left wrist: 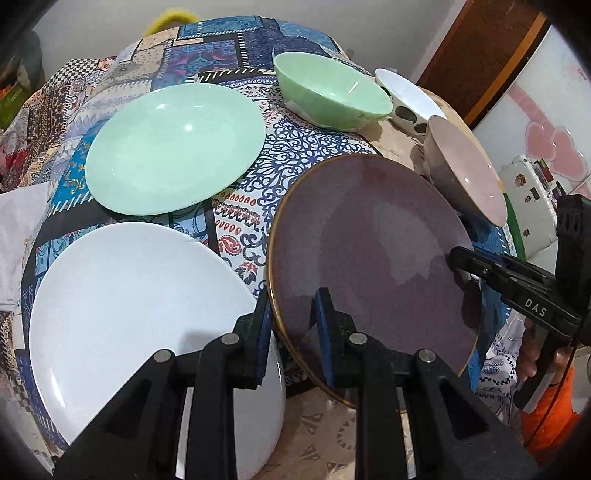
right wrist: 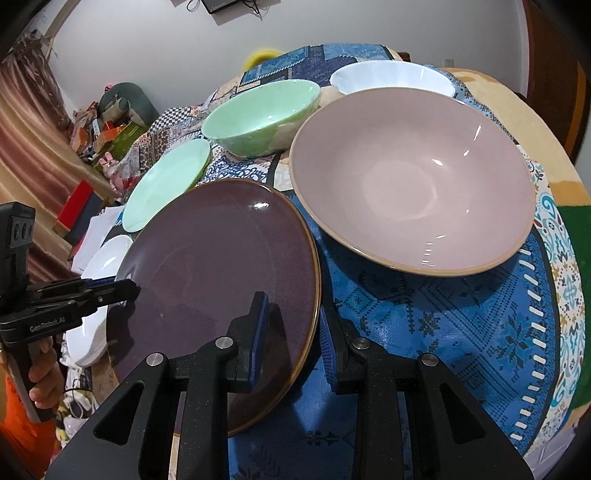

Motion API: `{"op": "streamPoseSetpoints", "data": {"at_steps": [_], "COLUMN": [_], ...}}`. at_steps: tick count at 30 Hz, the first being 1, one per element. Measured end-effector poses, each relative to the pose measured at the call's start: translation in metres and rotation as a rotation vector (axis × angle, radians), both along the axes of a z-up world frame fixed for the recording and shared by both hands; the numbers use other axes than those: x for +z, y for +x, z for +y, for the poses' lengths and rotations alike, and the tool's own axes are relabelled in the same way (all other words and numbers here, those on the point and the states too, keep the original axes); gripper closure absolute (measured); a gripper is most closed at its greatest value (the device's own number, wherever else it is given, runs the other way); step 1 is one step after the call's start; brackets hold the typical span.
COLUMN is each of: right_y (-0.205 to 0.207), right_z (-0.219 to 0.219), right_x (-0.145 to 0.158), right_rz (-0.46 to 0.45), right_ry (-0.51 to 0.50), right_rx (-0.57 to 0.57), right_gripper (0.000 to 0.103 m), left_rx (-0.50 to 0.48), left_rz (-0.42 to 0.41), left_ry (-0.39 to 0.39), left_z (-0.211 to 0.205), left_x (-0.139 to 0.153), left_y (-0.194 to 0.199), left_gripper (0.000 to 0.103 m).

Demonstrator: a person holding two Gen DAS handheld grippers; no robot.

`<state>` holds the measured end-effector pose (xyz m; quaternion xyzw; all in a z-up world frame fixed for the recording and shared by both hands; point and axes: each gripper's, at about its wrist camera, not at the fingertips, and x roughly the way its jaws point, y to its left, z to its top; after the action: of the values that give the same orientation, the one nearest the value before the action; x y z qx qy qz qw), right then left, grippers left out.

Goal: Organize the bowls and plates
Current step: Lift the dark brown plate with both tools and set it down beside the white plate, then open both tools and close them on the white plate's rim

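Left wrist: both tongs (left wrist: 291, 325) gripping purple plate (left wrist: 373, 236).

Two plates (left wrist: 173, 147) lie left of the held plate (left wrist: 369, 251); three bowls (left wrist: 332, 90) behind.

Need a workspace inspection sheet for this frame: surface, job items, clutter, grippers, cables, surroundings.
Surface: table under a patchwork cloth, mostly blue.
Job items: purple plate held at opposite rims; mint plate and white plate flat on the cloth; green bowl, spotted white bowl, pink bowl at the far side.
Clutter: nothing seen on the table besides dishes.
Grippers: left gripper shut on the purple plate's rim; right gripper shut on the opposite rim.
Cables: dangling cable at a wall device.
Surroundings: curtain, boxes and toys on the floor, wooden door.
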<state>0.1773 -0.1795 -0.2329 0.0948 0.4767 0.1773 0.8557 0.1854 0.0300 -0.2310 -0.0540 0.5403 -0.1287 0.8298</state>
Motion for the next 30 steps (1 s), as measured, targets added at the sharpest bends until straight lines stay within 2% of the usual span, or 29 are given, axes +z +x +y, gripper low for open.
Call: {"op": "streamPoseSetpoints", "data": {"at_steps": [6,10,12,17,25,30], "right_y": [0.002,-0.001,-0.003,-0.011,-0.021,-0.026], "right_z": [0.005,0.013,0.011,0.004,0.018,0.035], "right_x": [0.003,0.010,0.012,0.022,0.049,0.064], "right_rz": [0.004,-0.018,-0.023,-0.048,-0.125,-0.173], "right_ry": [-0.027,-0.107,-0.111,-0.104,-0.104,-0.104], "right_rx": [0.012,0.025,0.029,0.019,0.025,0.055], "right_gripper": [0.076,0.075,0.071,0.070,0.055,0.048], "left_rx": [0.015,0.020,0.019,0.017,0.058,0.117], "left_rz": [-0.020,-0.020,-0.028,-0.054,-0.161,-0.207], "left_ry": [0.048,0.035,0.033,0.030,0.037,0.058], "left_z": [-0.004,-0.001,-0.001,-0.002,0.013,0.034], "left_x": [0.001,0.003,0.006,0.018,0.053,0.070], "left_y": [0.000,-0.002,-0.005,-0.012,-0.039,-0.056], "left_gripper": [0.080,0.080,0.080,0.080,0.055,0.045]}}
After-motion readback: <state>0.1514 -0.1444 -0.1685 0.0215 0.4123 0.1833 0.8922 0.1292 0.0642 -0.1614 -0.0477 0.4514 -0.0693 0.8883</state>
